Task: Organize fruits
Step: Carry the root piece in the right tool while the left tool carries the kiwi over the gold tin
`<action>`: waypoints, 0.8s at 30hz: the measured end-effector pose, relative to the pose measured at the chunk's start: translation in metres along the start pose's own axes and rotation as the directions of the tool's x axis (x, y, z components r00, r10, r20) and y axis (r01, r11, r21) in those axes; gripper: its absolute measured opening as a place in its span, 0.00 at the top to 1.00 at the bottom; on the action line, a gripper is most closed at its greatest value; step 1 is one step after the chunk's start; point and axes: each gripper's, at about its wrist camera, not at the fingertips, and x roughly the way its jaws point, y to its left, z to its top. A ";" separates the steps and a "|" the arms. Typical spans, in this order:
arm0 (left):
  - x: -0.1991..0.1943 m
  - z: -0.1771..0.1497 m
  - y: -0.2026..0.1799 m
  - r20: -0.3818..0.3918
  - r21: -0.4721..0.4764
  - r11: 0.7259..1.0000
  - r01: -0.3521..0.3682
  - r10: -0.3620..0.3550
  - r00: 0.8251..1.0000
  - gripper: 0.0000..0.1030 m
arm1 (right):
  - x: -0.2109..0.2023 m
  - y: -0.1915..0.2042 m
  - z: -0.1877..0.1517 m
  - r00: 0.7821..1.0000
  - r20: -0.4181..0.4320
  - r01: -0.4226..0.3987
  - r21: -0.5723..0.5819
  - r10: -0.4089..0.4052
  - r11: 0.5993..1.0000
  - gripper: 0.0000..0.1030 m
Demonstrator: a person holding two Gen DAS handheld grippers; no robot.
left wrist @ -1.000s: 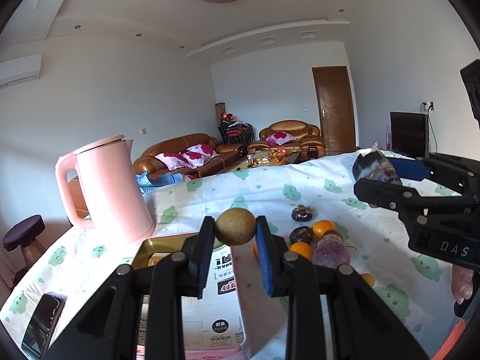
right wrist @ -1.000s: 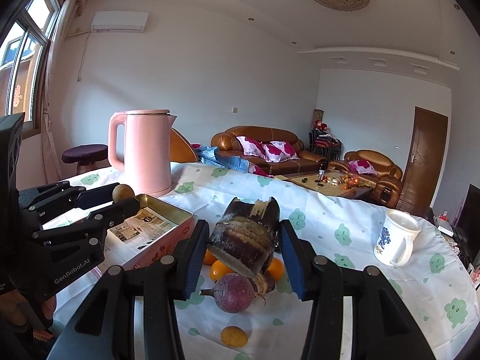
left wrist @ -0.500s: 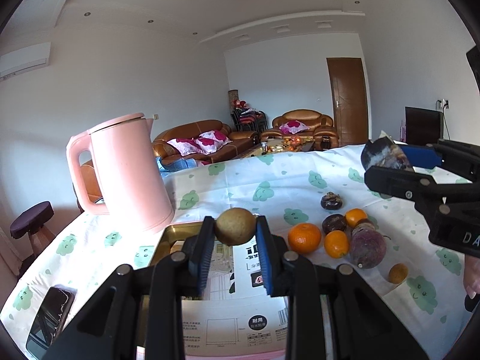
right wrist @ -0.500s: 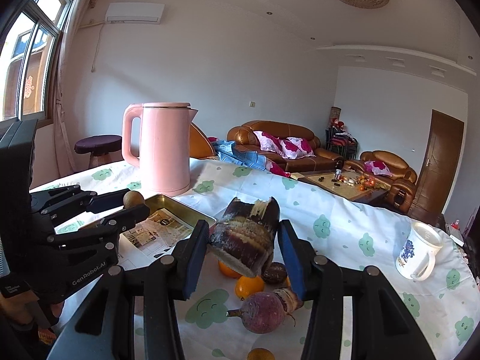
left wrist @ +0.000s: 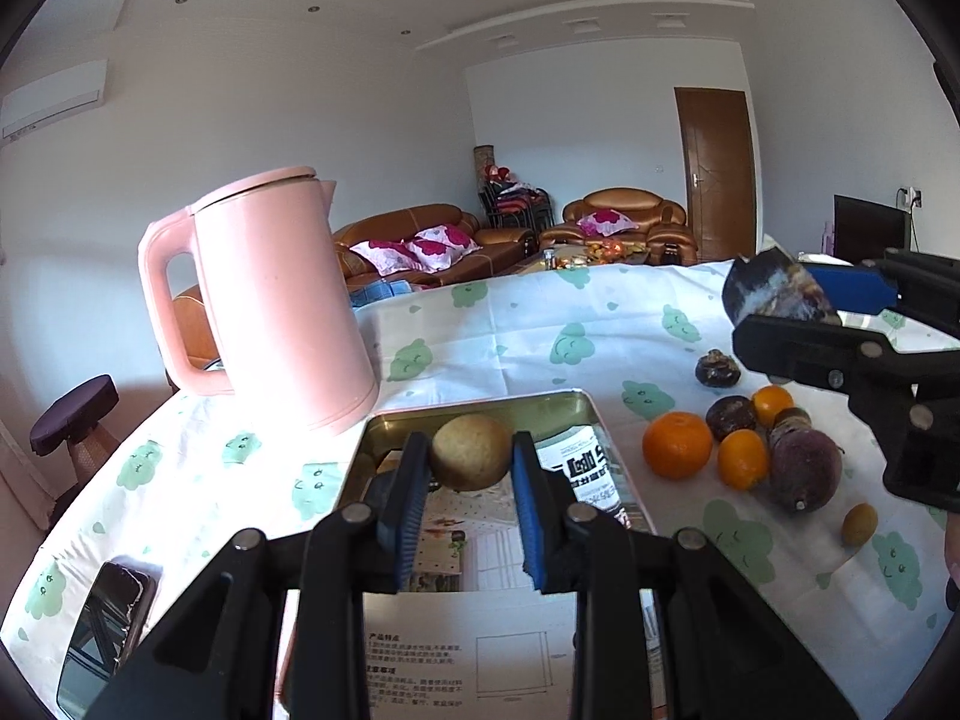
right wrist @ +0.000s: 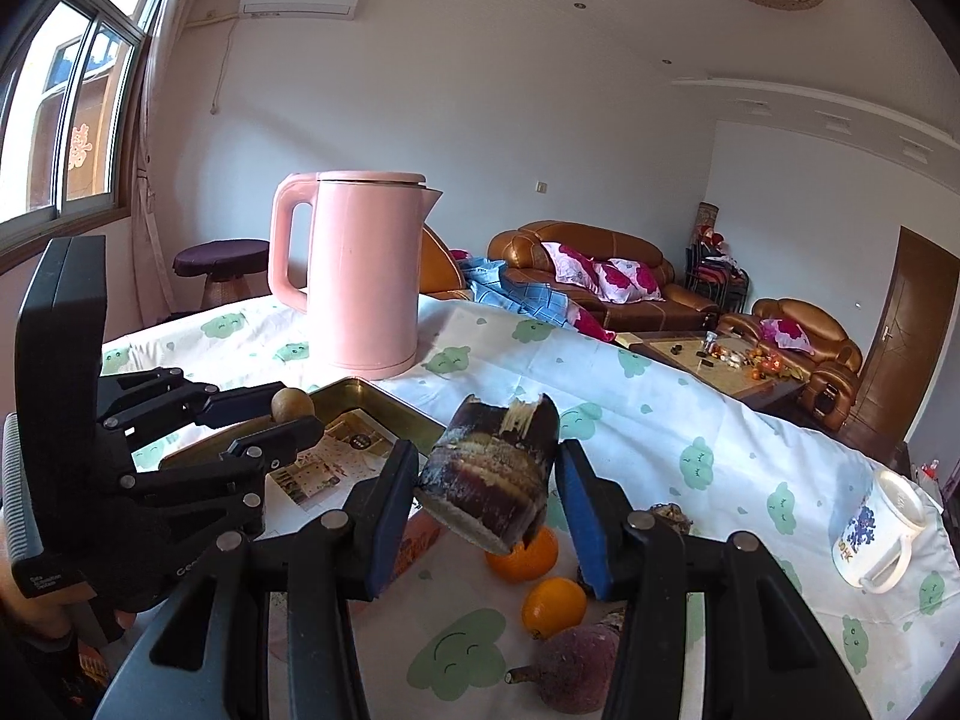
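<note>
The left claw is clamped on a small round brown fruit, its blue pads pressed against both sides, and holds it above the open metal tin. The tin lies on the tabletop with printed paper inside it. At about 8 o'clock in the left wrist view a dark phone lies flat on the cloth near the tabletop's edge.

The right claw is clamped on a dark, cut-ended chunk of sugarcane, held tilted in the air over the loose fruit. In the left wrist view that chunk shows at 2 o'clock, above the pile. Below it on the cloth, just beside the tin's right wall, lie a large orange, a smaller orange, a dark purple fruit with a stem, two dark round fruits and, a little apart at 4 o'clock, a small yellow-brown fruit.

Beyond the tin, at 11 o'clock, a pink kettle stands upright on the tabletop, close to the tin's far corner. In the right wrist view a white mug with a blue pattern stands at 3 o'clock, well apart from the fruit. Farther off are brown sofas with pink cushions and a brown door.
</note>
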 end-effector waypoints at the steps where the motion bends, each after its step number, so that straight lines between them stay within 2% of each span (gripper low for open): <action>1: 0.002 -0.001 0.002 -0.006 0.000 1.000 -0.002 0.002 1.000 0.72 | 0.003 0.002 0.001 1.000 -0.003 -0.003 -0.005 0.003 1.000 0.52; 19: 0.028 -0.005 0.025 -0.105 0.036 0.998 -0.042 0.046 0.993 0.72 | 0.050 0.017 0.004 0.994 -0.083 -0.069 -0.051 0.065 0.996 0.52; 24: 0.034 -0.005 0.029 -0.137 0.022 1.000 -0.010 0.013 0.991 0.72 | 0.065 0.023 0.004 0.989 -0.110 -0.101 -0.045 0.096 0.994 0.52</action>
